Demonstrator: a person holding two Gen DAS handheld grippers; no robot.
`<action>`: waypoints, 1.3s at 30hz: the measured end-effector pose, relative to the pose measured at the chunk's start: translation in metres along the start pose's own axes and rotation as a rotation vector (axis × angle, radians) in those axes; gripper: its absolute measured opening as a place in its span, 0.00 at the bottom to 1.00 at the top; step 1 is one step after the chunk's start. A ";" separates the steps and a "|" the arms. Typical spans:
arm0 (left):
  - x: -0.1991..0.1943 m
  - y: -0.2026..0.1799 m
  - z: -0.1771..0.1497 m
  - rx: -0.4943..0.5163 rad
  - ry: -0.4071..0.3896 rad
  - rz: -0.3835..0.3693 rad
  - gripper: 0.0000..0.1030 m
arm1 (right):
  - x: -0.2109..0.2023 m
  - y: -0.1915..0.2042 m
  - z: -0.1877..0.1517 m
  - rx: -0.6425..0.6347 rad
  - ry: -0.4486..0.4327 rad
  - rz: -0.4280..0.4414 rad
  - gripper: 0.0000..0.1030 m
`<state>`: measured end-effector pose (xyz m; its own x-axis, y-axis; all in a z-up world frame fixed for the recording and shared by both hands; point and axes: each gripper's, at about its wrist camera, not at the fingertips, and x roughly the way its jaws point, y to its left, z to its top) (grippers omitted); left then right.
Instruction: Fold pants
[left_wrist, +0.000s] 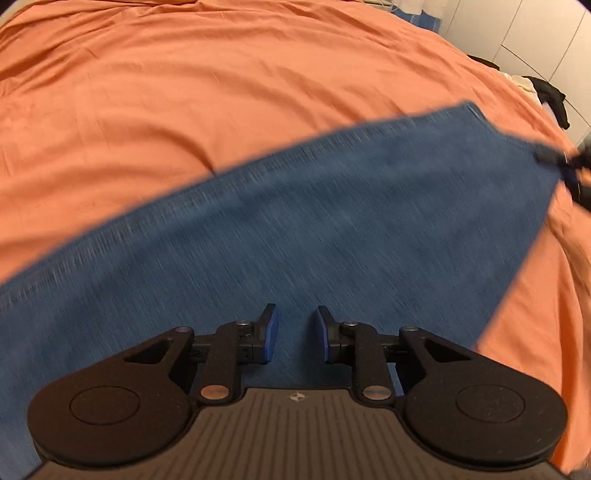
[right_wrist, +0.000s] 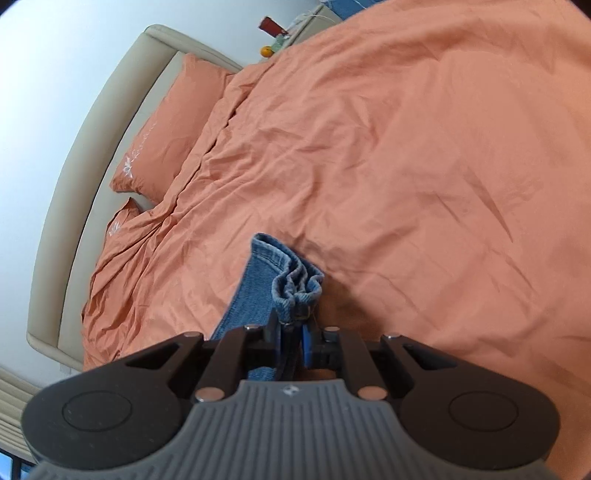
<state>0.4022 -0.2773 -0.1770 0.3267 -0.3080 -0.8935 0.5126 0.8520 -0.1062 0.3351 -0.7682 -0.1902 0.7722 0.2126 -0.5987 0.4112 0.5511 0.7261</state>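
I am holding my right gripper (right_wrist: 295, 341) closed tight on the bunched hem of the jeans (right_wrist: 284, 280), the cuff sticking out just beyond my pads and the leg trailing back beneath me over the orange duvet (right_wrist: 424, 155); my left gripper (left_wrist: 295, 334) is hanging over the denim with its jaws partly apart, nothing between the pads, the blue cloth (left_wrist: 295, 221) spreading directly under and ahead of it and running off to its far right, where my other gripper (left_wrist: 557, 158) is pinching the end. I am judging the risks: the thick cuff is sitting near my fingertips, so a sharp tug could be pulling it free; my left hand is gripping nothing, so the leg could be sagging and folding crooked; I could also be catching duvet with the denim.
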 end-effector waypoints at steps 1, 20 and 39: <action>-0.002 -0.004 -0.007 -0.018 -0.001 -0.013 0.24 | -0.003 0.007 0.001 -0.019 -0.003 0.004 0.05; -0.159 0.079 -0.108 -0.305 -0.183 -0.111 0.24 | -0.077 0.272 -0.098 -0.588 -0.097 0.199 0.05; -0.196 0.224 -0.178 -0.592 -0.214 -0.155 0.36 | 0.068 0.316 -0.427 -0.929 0.384 0.064 0.05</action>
<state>0.3113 0.0494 -0.1030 0.4668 -0.4715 -0.7482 0.0619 0.8614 -0.5042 0.3113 -0.2352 -0.1459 0.5041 0.4194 -0.7550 -0.2925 0.9054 0.3076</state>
